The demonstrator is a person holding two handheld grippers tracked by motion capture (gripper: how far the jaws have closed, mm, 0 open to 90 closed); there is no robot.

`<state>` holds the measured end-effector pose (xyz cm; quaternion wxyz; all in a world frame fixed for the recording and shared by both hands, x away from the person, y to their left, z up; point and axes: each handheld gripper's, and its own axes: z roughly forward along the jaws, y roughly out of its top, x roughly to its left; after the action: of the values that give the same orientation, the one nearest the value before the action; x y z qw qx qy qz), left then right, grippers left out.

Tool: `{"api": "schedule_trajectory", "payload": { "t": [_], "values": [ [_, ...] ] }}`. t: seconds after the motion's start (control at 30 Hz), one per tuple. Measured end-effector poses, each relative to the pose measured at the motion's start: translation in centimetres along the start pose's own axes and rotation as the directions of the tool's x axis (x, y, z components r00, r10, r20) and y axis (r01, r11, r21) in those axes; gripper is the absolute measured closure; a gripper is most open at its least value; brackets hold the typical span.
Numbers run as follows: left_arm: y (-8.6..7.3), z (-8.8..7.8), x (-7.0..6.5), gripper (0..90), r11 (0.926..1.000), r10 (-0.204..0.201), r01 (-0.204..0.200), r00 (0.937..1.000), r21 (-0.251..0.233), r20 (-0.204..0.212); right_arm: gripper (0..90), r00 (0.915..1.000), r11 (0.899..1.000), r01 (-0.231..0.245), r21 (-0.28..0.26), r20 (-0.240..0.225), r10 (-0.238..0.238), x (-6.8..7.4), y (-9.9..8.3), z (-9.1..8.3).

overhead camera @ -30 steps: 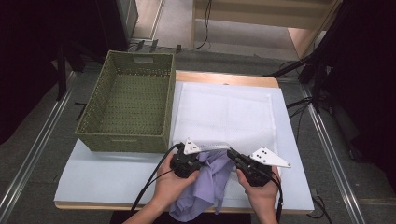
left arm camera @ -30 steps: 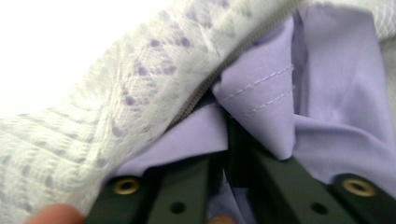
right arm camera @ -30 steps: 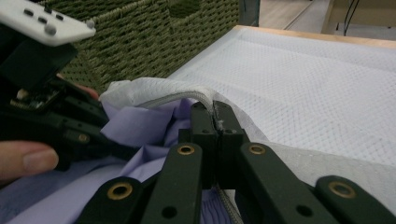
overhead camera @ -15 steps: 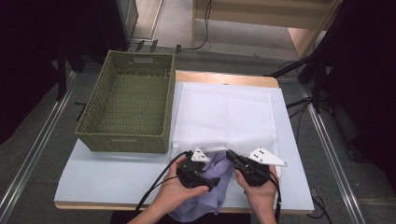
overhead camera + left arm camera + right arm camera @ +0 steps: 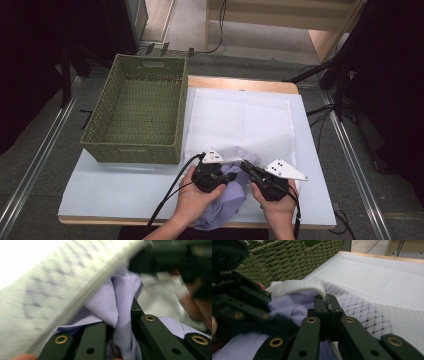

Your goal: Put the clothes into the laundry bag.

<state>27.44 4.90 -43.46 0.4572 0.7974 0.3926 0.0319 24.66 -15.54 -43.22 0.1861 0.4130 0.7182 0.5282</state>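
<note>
Green wicker basket sits at table's left, white mesh laundry bag flat just beside it. L gripper is clenched on lilac garment, jaws just closed, cloth bunched at bag's near edge. R gripper pinches bag's opening rim, lifted over garment.
</note>
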Motion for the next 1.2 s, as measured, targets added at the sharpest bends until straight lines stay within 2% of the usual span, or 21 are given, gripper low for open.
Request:
{"api": "schedule_trajectory", "payload": {
  "t": [0.03, 0.07, 0.13, 0.17, 0.23, 0.27, 0.37, 0.47, 0.5, 0.57, 0.6, 0.63, 0.67, 0.73, 0.83, 0.87, 0.9, 0.93, 1.1, 1.17, 1.2],
  "values": [
    [-0.1, 0.5, 0.1, 80.3, 0.9999, 0.012, -0.012, 0.9996, 0.002, -0.025, 89.7, 1.0000, 1.000, -0.001, 0.002, 0.001, 0.001, 0.0, 0.0, 0.0],
    [-0.3, 1.2, 0.3, 77.9, 0.9995, 0.017, -0.016, 0.9989, 0.027, -0.043, 89.7, 1.0000, 1.000, 0.001, 0.003, 0.001, -0.001, 0.0, -0.1, 0.1],
    [-0.8, 2.2, 0.7, 68.3, 0.9985, 0.003, -0.001, 0.9995, 0.055, -0.030, 89.7, 1.0000, 1.000, 0.002, 0.012, 0.003, -0.002, -0.1, -0.3, 0.2],
    [-0.9, 2.2, 0.8, 61.4, 0.9982, -0.001, 0.003, 0.9998, 0.060, -0.022, 89.7, 1.0000, 1.000, -0.002, 0.019, 0.006, 0.002, -0.2, -0.4, 0.2],
    [-0.7, 1.4, 0.3, 49.1, 0.9986, 0.001, -0.001, 1.0000, 0.053, 0.005, 89.7, 1.0000, 1.000, -0.005, 0.024, 0.008, 0.005, -0.3, -0.5, 0.3],
    [-0.6, 0.7, 0.1, 44.2, 0.9989, 0.016, -0.017, 0.9996, 0.045, 0.021, 89.7, 0.9999, 1.000, -0.007, 0.022, 0.009, 0.007, -0.4, -0.6, 0.3],
    [-0.1, -1.2, -0.3, 35.4, 0.9989, 0.038, -0.040, 0.9966, 0.023, 0.073, 89.7, 0.9998, 1.000, -0.014, 0.019, 0.014, 0.014, -0.7, -0.6, 0.3],
    [-0.5, -2.1, -0.5, 29.1, 0.9972, 0.044, -0.049, 0.9960, 0.057, 0.078, 89.7, 0.9996, 1.000, -0.021, 0.018, 0.018, 0.021, -0.9, -0.6, 0.3],
    [-0.9, -1.9, -0.6, 26.9, 0.9943, 0.049, -0.056, 0.9962, 0.091, 0.072, 89.7, 0.9996, 1.000, -0.020, 0.017, 0.018, 0.020, -0.9, -0.6, 0.3],
    [-1.8, -1.0, -0.8, 21.2, 0.9808, 0.076, -0.085, 0.9955, 0.176, 0.057, 89.7, 0.9997, 1.000, -0.019, 0.019, 0.016, 0.019, -0.9, -0.6, 0.4],
    [-2.3, -0.3, -0.9, 18.7, 0.9722, 0.089, -0.095, 0.9954, 0.214, 0.036, 89.7, 0.9997, 1.000, -0.020, 0.023, 0.017, 0.020, -0.8, -0.6, 0.5],
    [-2.7, 0.3, -1.0, 18.1, 0.9669, 0.099, -0.096, 0.9951, 0.236, 0.003, 89.7, 0.9998, 1.000, -0.013, 0.024, 0.018, 0.013, -0.8, -0.6, 0.5],
    [-3.0, 0.7, -1.0, 18.9, 0.9627, 0.106, -0.098, 0.9942, 0.252, -0.018, 89.7, 0.9998, 1.000, -0.013, 0.026, 0.015, 0.012, -0.7, -0.6, 0.6],
    [-3.3, 1.1, -1.1, 27.2, 0.9649, 0.125, -0.113, 0.9916, 0.237, -0.036, 89.7, 0.9999, 1.000, -0.011, 0.029, 0.012, 0.011, -0.5, -0.6, 0.6],
    [-3.0, 1.2, -1.2, 56.1, 0.9672, 0.123, -0.115, 0.9923, 0.226, -0.018, 89.7, 0.9999, 1.000, -0.012, 0.029, 0.009, 0.011, -0.5, -0.7, 0.6],
    [-2.8, 1.2, -1.3, 64.3, 0.9647, 0.138, -0.128, 0.9901, 0.230, -0.025, 89.7, 0.9999, 1.000, -0.013, 0.028, 0.008, 0.012, -0.5, -0.7, 0.6],
    [-2.6, 1.2, -1.4, 69.6, 0.9629, 0.142, -0.133, 0.9895, 0.235, -0.025, 89.7, 0.9999, 1.000, -0.012, 0.027, 0.006, 0.012, -0.5, -0.6, 0.6],
    [-2.4, 1.2, -1.5, 73.6, 0.9657, 0.142, -0.134, 0.9896, 0.222, -0.021, 89.7, 0.9999, 1.000, -0.011, 0.025, 0.006, 0.010, -0.4, -0.6, 0.6],
    [-0.8, 0.6, -1.7, 75.6, 0.9914, 0.099, -0.096, 0.9947, 0.090, -0.028, 89.7, 1.0000, 1.000, -0.002, 0.002, -0.002, 0.002, -0.1, -0.1, 0.1],
    [-0.5, 0.9, -1.5, 75.0, 0.9949, 0.092, -0.089, 0.9942, 0.046, -0.056, 89.7, 1.0000, 1.000, -0.005, -0.006, 0.002, 0.005, -0.1, 0.0, 0.0],
    [-0.5, 1.3, -1.2, 74.0, 0.9954, 0.087, -0.084, 0.9938, 0.048, -0.070, 89.7, 1.0000, 1.000, -0.007, -0.005, 0.007, 0.007, -0.2, 0.0, -0.1]
  ]
}}
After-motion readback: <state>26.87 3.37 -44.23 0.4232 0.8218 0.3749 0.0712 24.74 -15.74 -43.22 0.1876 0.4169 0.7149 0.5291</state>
